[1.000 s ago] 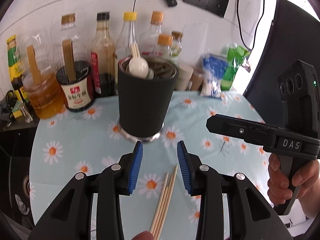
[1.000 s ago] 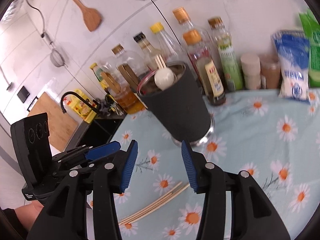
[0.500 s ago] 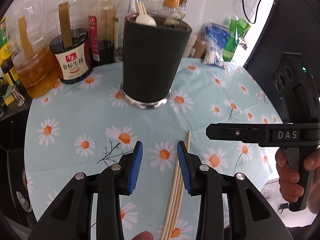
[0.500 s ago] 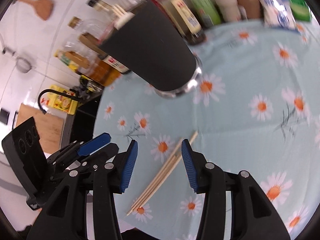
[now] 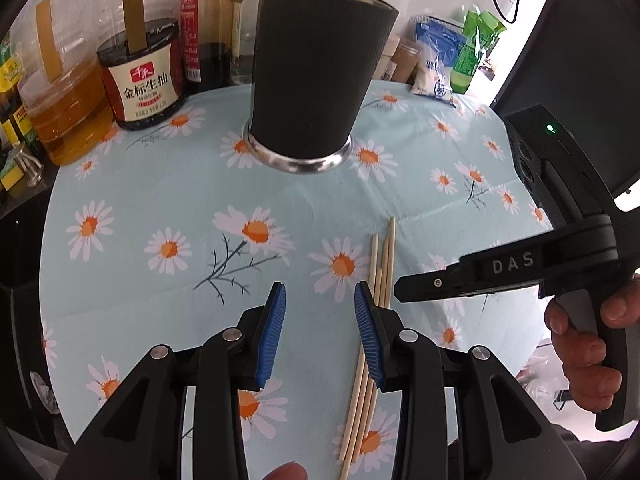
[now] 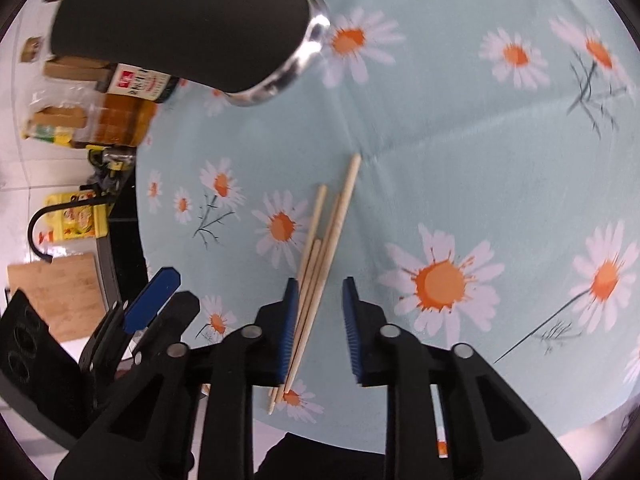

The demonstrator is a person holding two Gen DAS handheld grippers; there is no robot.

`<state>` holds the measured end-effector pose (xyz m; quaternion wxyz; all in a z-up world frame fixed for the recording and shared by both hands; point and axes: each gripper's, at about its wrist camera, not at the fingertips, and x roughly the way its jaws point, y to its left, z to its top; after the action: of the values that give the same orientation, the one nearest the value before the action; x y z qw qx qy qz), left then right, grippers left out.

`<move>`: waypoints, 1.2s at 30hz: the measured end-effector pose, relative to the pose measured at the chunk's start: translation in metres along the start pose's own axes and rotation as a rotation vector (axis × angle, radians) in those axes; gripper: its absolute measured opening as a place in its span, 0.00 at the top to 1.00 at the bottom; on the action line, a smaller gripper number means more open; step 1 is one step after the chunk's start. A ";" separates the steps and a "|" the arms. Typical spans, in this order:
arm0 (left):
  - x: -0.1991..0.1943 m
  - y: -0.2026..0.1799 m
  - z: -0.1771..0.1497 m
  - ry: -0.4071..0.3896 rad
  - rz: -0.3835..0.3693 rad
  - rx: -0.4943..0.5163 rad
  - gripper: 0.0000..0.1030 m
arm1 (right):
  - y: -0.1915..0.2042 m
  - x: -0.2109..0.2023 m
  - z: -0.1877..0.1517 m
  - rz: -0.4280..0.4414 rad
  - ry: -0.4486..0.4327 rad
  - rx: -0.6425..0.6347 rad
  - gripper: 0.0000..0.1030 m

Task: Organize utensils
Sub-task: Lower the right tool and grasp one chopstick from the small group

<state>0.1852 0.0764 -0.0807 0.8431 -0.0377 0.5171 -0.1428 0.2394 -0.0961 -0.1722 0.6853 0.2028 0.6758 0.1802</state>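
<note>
Four chopsticks [image 6: 320, 264] lie near the worktop [image 5: 168, 184] front edge, clear cloth between them and the black holder [image 5: 316, 64]. Right gripper [image 6: 320, 320] jaws closing around them, not yet pressing; left gripper [image 5: 320, 328] jaws released, empty.

Round table [image 5: 132, 304] with a light-blue daisy-print cloth, creased across the middle. Directly on it: a black utensil cup [image 5: 320, 76] on a shiny metal base, upright toward the back; a loose bundle of wooden chopsticks [image 6: 324, 248] lying flat near the front edge, well apart from the cup. Along the back rim stand a soy-sauce jug [image 5: 142, 76], an oil jug [image 5: 64, 112], several taller bottles, and blue [image 5: 436, 64] and green [image 5: 474, 48] packets.
</note>
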 end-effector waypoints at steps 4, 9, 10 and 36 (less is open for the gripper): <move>0.005 0.003 -0.008 0.028 0.007 -0.006 0.66 | 0.001 0.005 0.001 -0.023 0.008 0.033 0.83; 0.011 0.005 -0.017 0.056 0.007 -0.016 0.66 | 0.002 0.012 0.002 -0.047 0.012 0.060 0.86; 0.011 0.006 -0.019 0.061 0.006 -0.018 0.66 | 0.003 0.012 0.002 -0.053 0.009 0.060 0.86; 0.024 0.021 -0.029 0.105 -0.018 -0.031 0.66 | 0.024 0.022 0.009 -0.182 -0.008 0.118 0.95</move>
<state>0.1738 0.0925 -0.1190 0.8127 -0.0479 0.5625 -0.1440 0.2496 -0.0642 -0.1787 0.6885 0.1812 0.6981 0.0765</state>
